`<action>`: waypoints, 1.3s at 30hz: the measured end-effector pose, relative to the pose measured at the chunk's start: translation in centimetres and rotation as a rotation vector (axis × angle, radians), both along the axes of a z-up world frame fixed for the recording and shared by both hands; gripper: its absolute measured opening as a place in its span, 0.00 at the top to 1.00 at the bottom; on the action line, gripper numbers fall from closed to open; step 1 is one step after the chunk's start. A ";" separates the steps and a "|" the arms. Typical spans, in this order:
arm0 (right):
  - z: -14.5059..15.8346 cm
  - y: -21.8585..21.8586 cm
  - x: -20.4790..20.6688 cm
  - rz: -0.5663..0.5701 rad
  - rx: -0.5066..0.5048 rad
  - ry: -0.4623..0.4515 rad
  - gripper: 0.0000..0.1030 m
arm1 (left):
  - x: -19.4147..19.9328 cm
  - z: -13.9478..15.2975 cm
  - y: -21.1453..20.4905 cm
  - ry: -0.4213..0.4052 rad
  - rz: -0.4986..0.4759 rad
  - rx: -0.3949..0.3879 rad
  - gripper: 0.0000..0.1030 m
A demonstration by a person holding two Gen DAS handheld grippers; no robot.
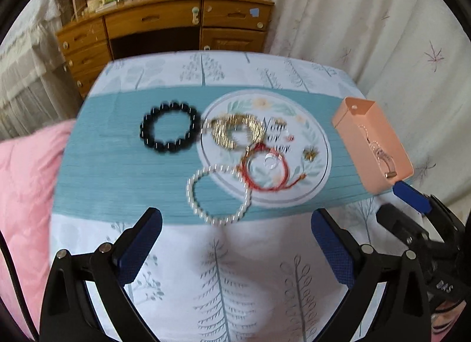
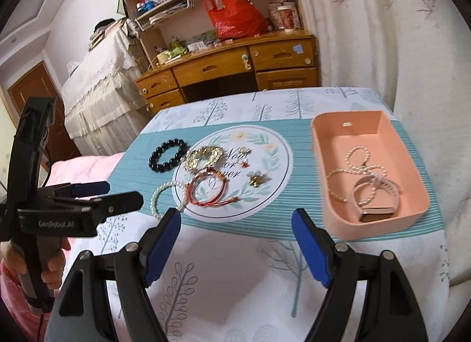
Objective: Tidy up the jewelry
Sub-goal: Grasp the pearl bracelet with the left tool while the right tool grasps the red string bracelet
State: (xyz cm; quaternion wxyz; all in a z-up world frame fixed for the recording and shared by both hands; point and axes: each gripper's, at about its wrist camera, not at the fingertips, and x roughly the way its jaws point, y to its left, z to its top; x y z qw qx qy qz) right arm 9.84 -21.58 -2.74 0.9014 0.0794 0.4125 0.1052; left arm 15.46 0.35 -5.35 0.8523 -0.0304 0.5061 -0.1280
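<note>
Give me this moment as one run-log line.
left gripper: open, empty | right gripper: open, empty | pink tray: pearl necklace, watch | still out: black bracelet, pearl bracelet

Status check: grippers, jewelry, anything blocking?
Left gripper open, empty. Right gripper open, empty. Bracelets on mat, pearls and watch in tray. Path clear.

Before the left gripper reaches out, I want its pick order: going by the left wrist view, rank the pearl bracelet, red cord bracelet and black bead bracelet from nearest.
1. Pearl bracelet, just ahead, centre.
2. Red cord bracelet, on the round mat, right.
3. Black bead bracelet, farther back, left.
</note>
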 end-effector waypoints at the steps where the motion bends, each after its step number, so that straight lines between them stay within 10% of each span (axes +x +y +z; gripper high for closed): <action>1: -0.2 0.3 0.2 0.003 -0.007 0.006 0.24 | -0.1 -0.4 0.3 0.008 0.000 -0.010 0.03; 28: -6.8 7.4 5.3 0.293 -0.334 0.004 0.24 | 4.3 -7.6 0.4 -0.010 -0.072 0.146 0.03; 39: -7.7 8.6 6.9 0.316 -0.351 0.028 0.24 | 5.3 -7.3 2.2 -0.026 -0.038 0.066 0.06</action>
